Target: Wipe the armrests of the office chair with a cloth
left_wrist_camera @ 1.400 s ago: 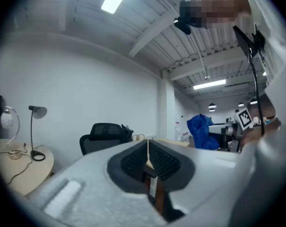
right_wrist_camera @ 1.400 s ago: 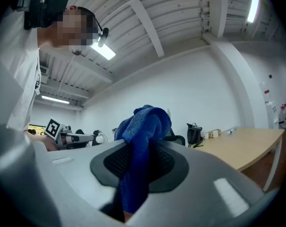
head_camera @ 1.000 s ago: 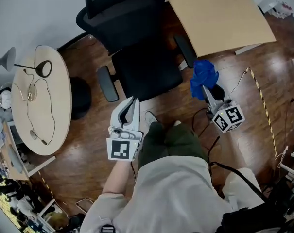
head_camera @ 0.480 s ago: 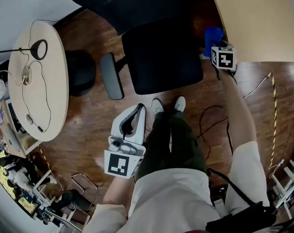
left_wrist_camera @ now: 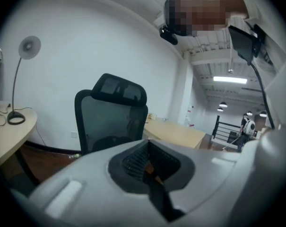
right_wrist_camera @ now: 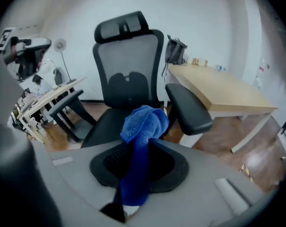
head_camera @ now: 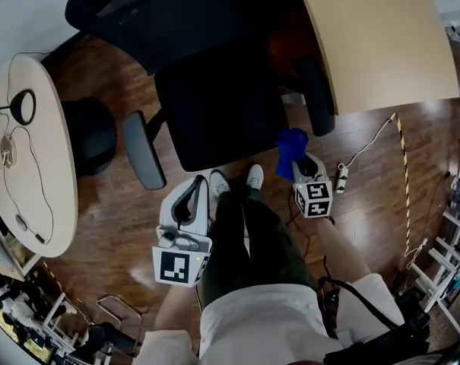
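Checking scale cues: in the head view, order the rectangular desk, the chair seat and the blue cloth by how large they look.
1. rectangular desk, even though the frame's top edge cuts it off
2. chair seat, somewhat smaller
3. blue cloth, smallest by far

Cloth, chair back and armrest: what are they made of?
The cloth looks like soft blue microfibre or terry: fuzzy, nubbly, bunched in folds. The chair back seems to be mesh in a black plastic frame; it looks grey and see-through. The armrest looks like matte black plastic or foam; I can't tell which.
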Action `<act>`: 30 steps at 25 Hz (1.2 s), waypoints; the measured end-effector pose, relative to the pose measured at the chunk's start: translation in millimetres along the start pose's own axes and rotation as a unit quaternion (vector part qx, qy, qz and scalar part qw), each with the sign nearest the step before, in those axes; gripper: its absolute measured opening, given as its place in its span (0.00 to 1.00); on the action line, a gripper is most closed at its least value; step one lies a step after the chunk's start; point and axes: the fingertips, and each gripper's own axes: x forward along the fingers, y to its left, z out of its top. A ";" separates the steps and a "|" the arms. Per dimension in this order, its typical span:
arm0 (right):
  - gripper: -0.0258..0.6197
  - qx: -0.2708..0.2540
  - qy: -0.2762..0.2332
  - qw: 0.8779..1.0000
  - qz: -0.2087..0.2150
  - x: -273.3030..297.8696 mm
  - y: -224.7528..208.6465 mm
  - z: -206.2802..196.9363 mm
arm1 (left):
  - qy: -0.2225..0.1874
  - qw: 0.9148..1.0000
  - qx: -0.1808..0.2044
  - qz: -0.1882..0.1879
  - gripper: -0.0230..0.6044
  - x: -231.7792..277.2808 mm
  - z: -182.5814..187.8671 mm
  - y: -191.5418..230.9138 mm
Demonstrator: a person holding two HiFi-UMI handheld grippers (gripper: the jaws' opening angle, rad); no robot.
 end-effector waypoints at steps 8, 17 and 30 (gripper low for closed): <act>0.17 0.090 -0.215 0.966 -0.113 115.6 -52.6 49.3 | 0.033 0.999 -0.035 0.011 0.04 23.2 -110.0 40.7; 0.17 0.068 0.023 0.988 -0.140 267.6 -136.0 -19.7 | 0.043 0.996 -0.048 0.057 0.04 -15.3 -140.3 66.8; 0.17 -0.060 -0.108 0.943 0.309 166.6 322.7 86.3 | -0.036 0.976 -0.070 0.205 0.04 -90.9 -110.2 128.5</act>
